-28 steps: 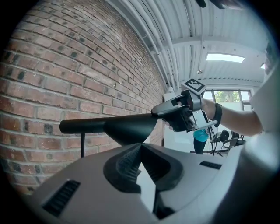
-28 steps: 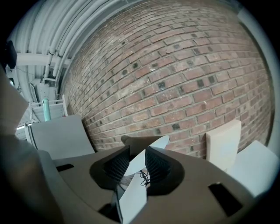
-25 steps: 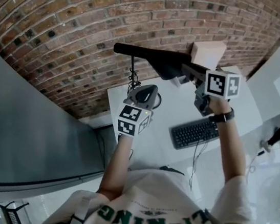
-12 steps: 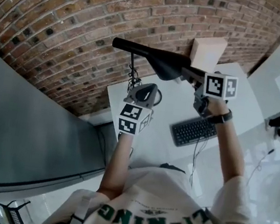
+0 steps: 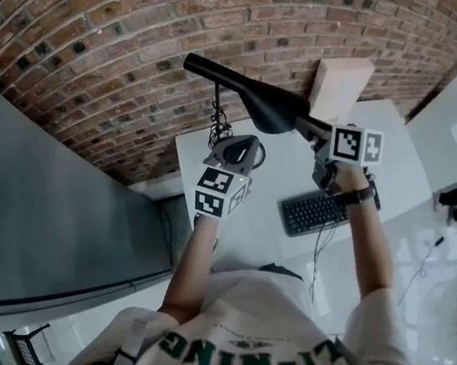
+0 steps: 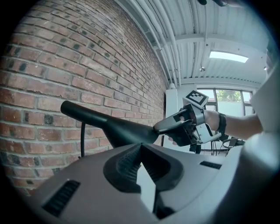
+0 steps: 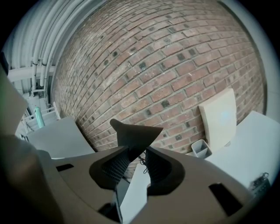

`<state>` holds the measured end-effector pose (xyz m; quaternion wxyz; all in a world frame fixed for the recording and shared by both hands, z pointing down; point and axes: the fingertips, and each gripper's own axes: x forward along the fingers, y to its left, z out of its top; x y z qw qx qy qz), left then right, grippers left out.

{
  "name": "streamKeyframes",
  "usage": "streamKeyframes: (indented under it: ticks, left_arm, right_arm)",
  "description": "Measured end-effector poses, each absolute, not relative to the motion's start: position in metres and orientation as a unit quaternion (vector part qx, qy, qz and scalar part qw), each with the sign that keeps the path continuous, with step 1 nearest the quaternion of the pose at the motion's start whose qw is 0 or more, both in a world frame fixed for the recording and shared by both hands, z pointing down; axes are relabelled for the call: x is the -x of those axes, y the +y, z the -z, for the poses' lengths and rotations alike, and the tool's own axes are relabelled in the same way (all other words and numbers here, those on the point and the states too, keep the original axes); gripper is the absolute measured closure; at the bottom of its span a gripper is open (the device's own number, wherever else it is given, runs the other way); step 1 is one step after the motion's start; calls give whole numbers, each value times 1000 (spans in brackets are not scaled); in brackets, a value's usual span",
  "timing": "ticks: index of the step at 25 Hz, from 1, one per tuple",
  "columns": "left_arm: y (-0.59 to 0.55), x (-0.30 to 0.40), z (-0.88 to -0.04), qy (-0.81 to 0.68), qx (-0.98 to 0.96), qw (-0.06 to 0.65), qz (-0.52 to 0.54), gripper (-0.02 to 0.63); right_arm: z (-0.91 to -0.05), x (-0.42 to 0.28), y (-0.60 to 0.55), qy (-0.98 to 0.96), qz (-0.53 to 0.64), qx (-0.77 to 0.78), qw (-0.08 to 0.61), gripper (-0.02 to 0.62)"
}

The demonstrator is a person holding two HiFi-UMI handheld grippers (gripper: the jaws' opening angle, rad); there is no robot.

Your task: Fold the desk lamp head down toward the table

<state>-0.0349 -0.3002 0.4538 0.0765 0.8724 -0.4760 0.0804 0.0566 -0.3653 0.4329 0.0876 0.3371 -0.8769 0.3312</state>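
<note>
Overhead, the brick wall (image 5: pixel 107 25) filled the upper part of the head view, with the white table (image 5: pixel 274 188) set against it. The black lamp head (image 5: pixel 241 91) stretched level above the table on its thin pole (image 5: pixel 216 108), narrow end to the left. A beige board (image 5: pixel 341 84) leaned on the wall, and a keyboard (image 5: pixel 317 213) lay near the table's front edge.

The right gripper (image 5: pixel 308 128) met the head's wide end. Only its own view showed the hold: the right gripper (image 7: pixel 138 151) had both jaws pinching the lamp head (image 7: pixel 135 131). That view alone caught a small white container (image 7: pixel 201 148) beside the board (image 7: pixel 221 118).

The left gripper (image 5: pixel 242 147) sat low by the pole. Its own view showed the left gripper (image 6: pixel 140 146) with jaws pressed together on nothing, looking up at the lamp head (image 6: pixel 109 127).
</note>
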Motion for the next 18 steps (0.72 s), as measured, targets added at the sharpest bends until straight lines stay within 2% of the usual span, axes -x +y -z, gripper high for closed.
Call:
streamKeyframes:
  ticks: [18]
  left_arm:
    - [-306,42,-477,-477,-868,100,-90,614]
  right_arm:
    - [-492,-48,-370,-847,-410,-326,90,483]
